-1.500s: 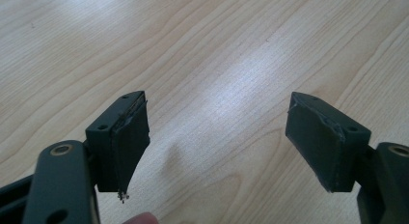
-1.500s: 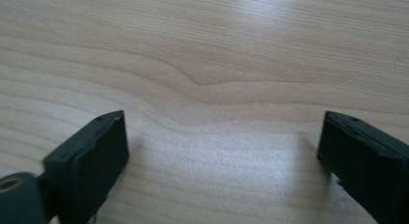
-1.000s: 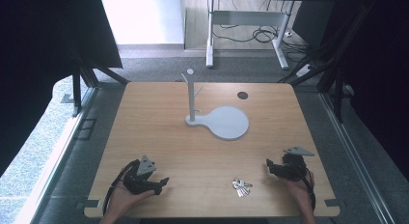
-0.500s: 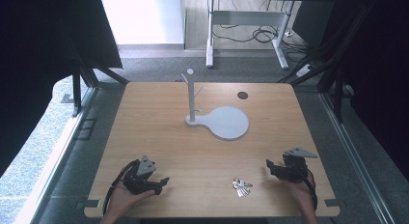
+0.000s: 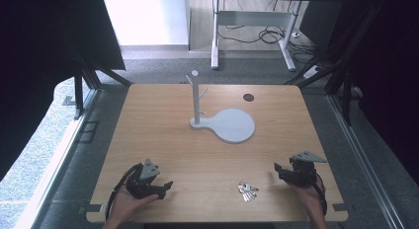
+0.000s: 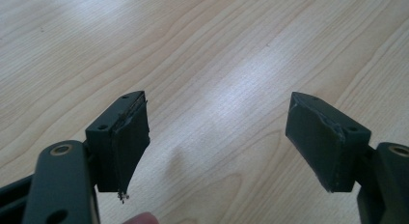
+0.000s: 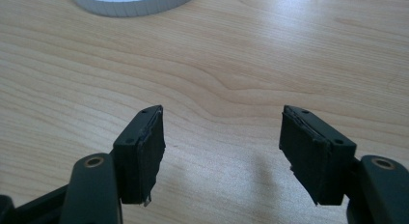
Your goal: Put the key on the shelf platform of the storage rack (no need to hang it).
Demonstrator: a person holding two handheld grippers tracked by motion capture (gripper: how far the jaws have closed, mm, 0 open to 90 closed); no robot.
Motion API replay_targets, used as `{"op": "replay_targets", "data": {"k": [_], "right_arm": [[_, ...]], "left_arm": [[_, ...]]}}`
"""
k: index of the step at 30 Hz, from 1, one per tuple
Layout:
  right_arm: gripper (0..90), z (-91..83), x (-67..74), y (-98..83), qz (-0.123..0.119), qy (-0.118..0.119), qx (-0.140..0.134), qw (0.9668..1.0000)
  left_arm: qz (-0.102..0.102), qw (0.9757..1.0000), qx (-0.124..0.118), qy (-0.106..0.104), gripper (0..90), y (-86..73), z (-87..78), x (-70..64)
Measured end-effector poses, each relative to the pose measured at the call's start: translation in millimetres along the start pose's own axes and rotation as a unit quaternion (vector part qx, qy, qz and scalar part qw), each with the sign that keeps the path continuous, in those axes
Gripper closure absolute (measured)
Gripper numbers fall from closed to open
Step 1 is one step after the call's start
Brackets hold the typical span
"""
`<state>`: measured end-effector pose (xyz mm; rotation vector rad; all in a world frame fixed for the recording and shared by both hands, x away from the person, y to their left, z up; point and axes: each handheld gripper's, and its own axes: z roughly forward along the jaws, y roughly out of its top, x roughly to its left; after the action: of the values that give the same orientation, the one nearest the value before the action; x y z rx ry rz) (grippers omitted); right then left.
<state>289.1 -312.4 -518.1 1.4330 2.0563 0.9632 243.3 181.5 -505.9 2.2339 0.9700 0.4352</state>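
Early stage by the look of it, with nothing picked up yet: bunch of keys [image 5: 247,191] lying flat near the bottom edge of the high view, right of centre, between the two grippers and nearer the right one. Right gripper [image 5: 277,168] resting low at the lower right, jaws spread wide with only bare wood between them in its own view [image 7: 222,151]. Left gripper [image 5: 167,185] at the lower left, likewise wide open and holding nothing [image 6: 217,137] (a fingertip peeking in at the bottom edge). Probably a job of hanging the keys on the stand [image 5: 196,98], upright at the centre of the table [image 5: 148,120] on its round white base [image 5: 232,124]. Next move likely for the right gripper: swing left and down over the keys, then close on the ring rather than the loose blades. Nothing in the way along that short path; small dark hole [image 5: 248,97] at the upper right, well apart.
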Motion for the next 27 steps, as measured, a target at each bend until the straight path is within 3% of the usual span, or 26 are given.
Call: {"op": "replay_targets", "data": {"k": [3, 5, 16, 27], "right_arm": [[34.7, -1.8, 0.2, 1.2, -0.003, 0.011, 0.002, 0.9999], [38.6, -4.9, 3.9, 4.7, -0.019, 0.013, 0.008, 0.9997], [39.4, -26.1, 22.9, 27.2, -0.065, 0.046, 0.026, 0.9965], [40.2, -31.2, 35.9, 41.6, -0.085, 0.072, 0.042, 0.9929]], "left_arm": [[-0.005, 1.0, -0.001, 0.0, 23.6, -0.9, 0.5, 1.5], [-0.005, 1.0, -0.002, -0.003, 23.6, -0.8, 0.7, 0.6], [0.001, 1.0, -0.002, -0.004, 23.6, 0.9, -0.5, -2.7], [0.004, 1.0, -0.002, -0.006, 23.6, 1.4, -0.1, -4.7]]}}
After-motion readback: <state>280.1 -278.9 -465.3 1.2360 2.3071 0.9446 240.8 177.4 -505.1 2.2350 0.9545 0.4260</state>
